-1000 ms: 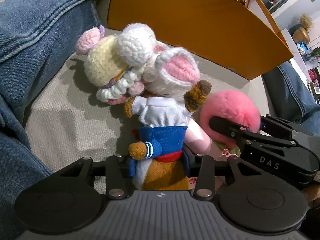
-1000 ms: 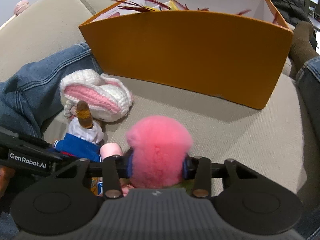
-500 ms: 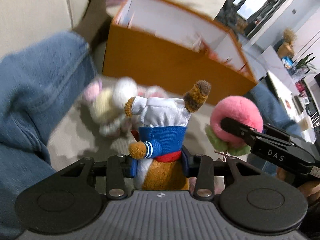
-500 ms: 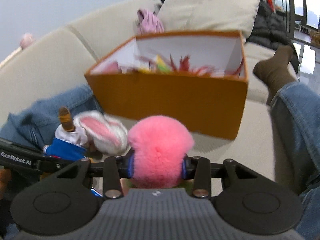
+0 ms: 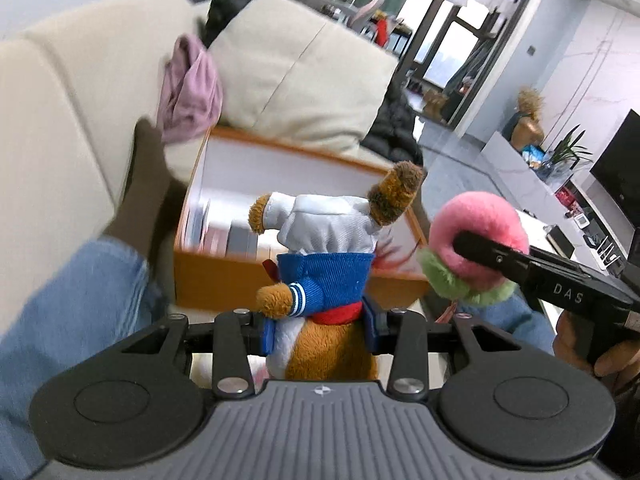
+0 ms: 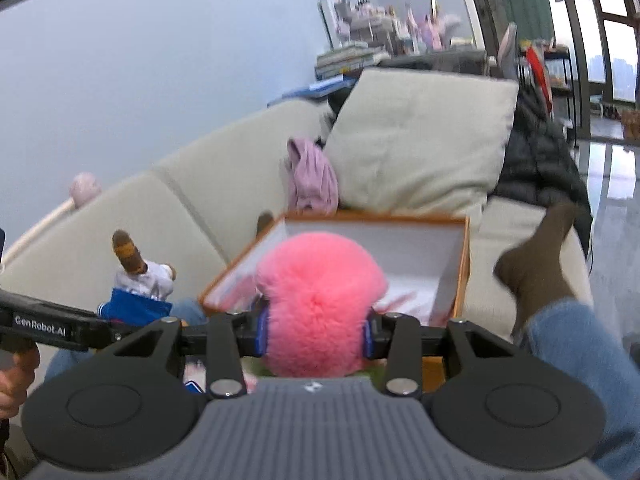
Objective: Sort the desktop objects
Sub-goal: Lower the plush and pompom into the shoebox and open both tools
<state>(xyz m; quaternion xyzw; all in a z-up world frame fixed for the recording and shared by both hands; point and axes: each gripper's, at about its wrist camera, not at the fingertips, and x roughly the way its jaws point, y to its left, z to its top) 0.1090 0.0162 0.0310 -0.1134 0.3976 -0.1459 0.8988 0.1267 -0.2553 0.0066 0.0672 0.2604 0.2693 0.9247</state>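
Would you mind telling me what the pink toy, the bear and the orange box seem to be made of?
Pink toy: long fluffy plush, fuzzy outline, green fuzzy collar.
Bear: short brown plush, dressed in woven cloth, white shirt and blue jacket.
Orange box: probably matte card, with thin stiff walls and white inside.

Room: cream sofa (image 6: 172,216) with large loose cushion (image 6: 420,140); pale blue-grey wall (image 6: 140,60) bearing framed pictures; shelf of stacked books (image 6: 344,60); tall dark-framed windows (image 5: 452,32), daylight; glossy grey floor (image 6: 616,208); potted plant (image 5: 568,152); dark television screen (image 5: 624,152).
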